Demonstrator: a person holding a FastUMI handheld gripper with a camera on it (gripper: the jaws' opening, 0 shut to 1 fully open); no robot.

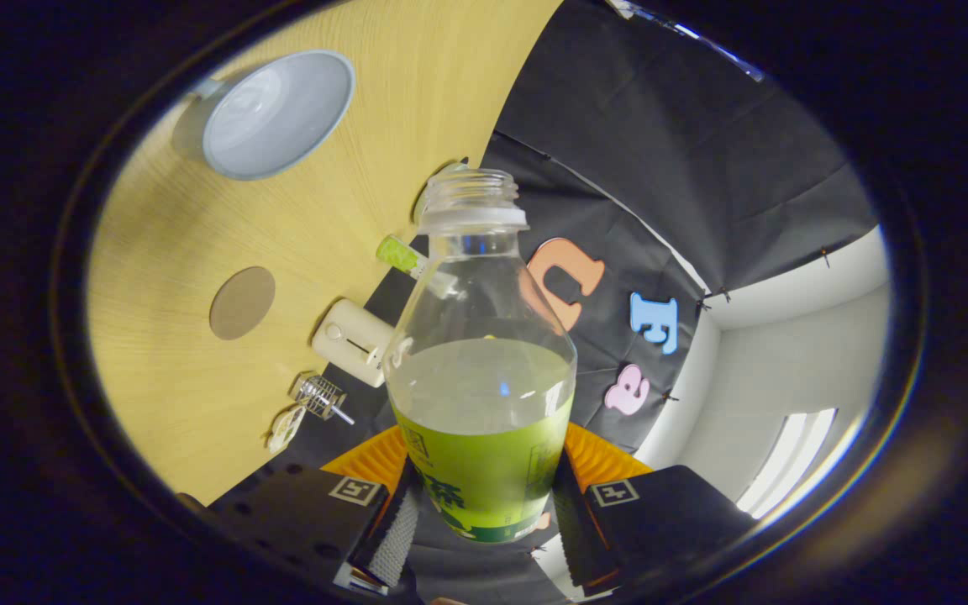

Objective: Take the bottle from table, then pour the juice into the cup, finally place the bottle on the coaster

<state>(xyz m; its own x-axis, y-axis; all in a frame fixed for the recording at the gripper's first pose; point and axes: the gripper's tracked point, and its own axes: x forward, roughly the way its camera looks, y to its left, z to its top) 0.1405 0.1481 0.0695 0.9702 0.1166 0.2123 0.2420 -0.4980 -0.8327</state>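
Note:
A clear uncapped bottle (481, 361) with a green label and pale juice filling its lower half stands between my fingers. My gripper (484, 512) is shut on the bottle's labelled lower body, both pads pressing its sides. The whole view is rolled sideways, so the wooden table (198, 210) rises beyond the bottle at a steep tilt. A pale blue-grey cup (276, 113) rests on the table far beyond the fingers, its open mouth facing me. A round brown coaster (242, 302) lies flat on the table, nearer than the cup.
Along the table's back edge sit a cream box-shaped device (352, 340), a small wire whisk-like item (321, 397), a white piece (284, 427) and a green-tipped tube (400, 252). Behind the bottle hang the black cloth wall and a white room corner.

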